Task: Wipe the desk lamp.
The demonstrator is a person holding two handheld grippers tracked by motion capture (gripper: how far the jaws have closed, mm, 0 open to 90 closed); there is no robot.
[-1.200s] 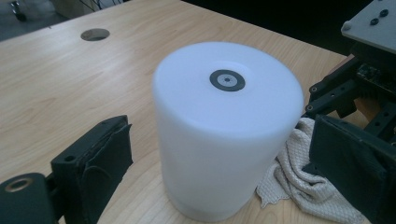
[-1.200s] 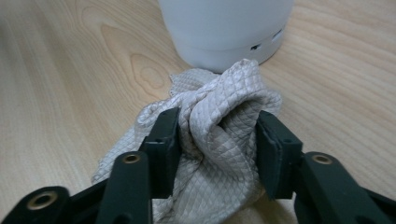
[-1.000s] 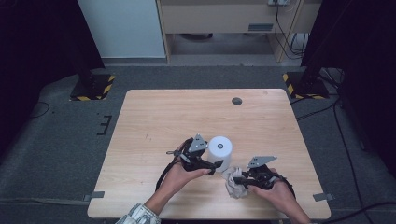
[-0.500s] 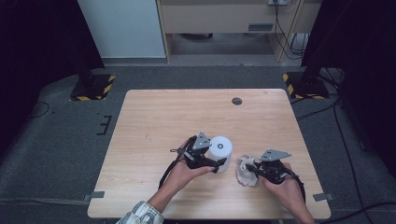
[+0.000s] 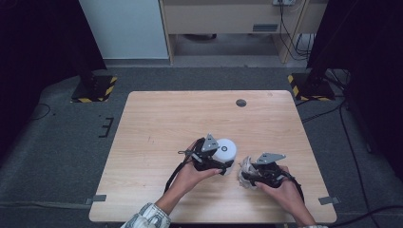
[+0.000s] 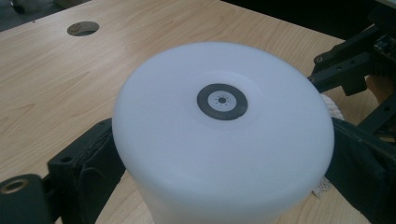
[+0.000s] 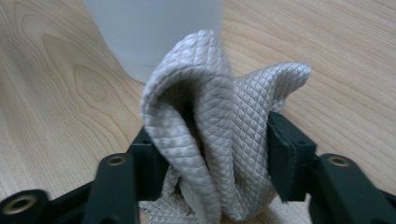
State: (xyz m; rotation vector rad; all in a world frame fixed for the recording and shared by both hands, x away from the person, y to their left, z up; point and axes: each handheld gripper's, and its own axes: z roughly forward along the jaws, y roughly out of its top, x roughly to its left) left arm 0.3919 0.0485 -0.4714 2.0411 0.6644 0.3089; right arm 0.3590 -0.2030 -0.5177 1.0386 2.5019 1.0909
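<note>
**Quilted cloth may slip before it wipes the white container**

Quilted grey cloth [image 7: 215,135] sits bunched between the right gripper [image 5: 256,172] jaws, which have just been opening, so the hold looks loose and the cloth could drop. At its ten o'clock, just beside it, the left gripper [image 5: 219,162] clamps the white container [image 6: 224,135] on the wooden table [image 5: 157,118]; a hard push could tilt it.

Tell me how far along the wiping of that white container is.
Done: the left tongs are clamped on the white container, which stands on the table. In hand: the folded cloth sits between the right tongs, whose jaws have just been opening, beside the container. Left, as it looks: pressing the cloth against the container and wiping it.
</note>
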